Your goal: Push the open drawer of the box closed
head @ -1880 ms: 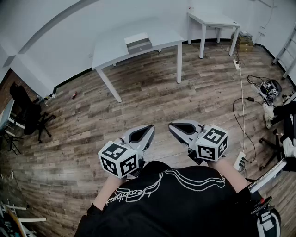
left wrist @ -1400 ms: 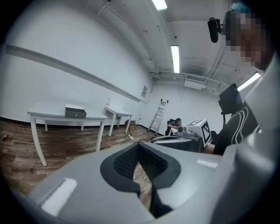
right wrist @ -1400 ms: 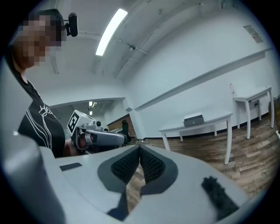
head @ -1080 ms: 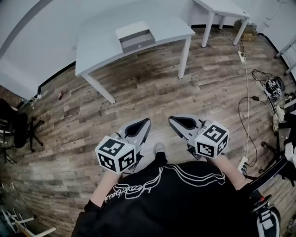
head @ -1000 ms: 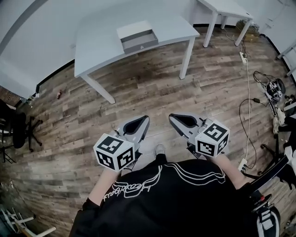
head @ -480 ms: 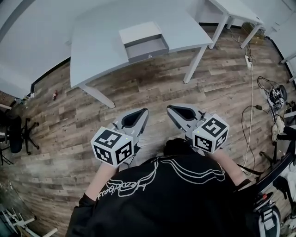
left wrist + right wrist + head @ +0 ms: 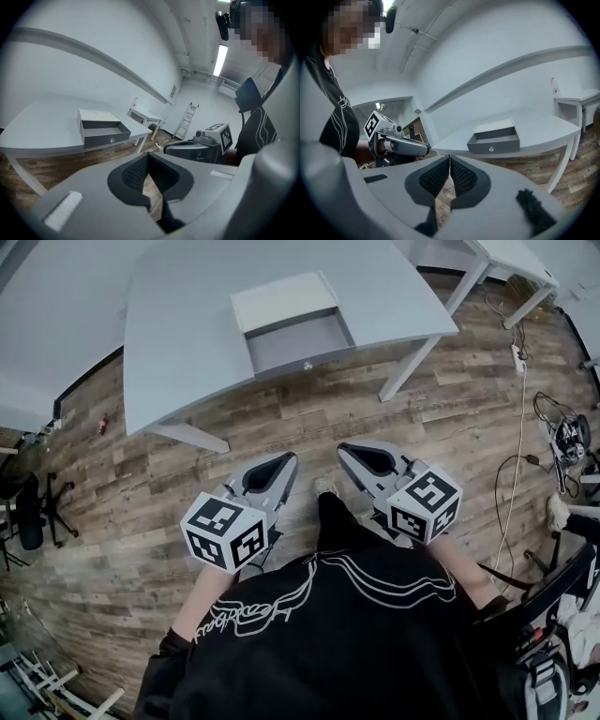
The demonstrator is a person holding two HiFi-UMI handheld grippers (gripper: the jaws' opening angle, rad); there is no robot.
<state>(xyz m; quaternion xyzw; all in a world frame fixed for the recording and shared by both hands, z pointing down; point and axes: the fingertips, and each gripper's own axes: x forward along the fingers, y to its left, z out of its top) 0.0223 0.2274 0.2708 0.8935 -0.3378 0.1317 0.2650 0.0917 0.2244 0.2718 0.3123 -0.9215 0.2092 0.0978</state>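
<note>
left gripper [image 7: 284, 463] jaws together, empty | right gripper [image 7: 346, 449] same, empty | drawer [image 7: 298, 341] pulled out of box [image 7: 281, 300] toward the person, knob [image 7: 307, 365] at table [image 7: 178, 324] front edge | straight ahead, well apart from both tips, neither clearly nearer; push likely runs away from the person
</note>
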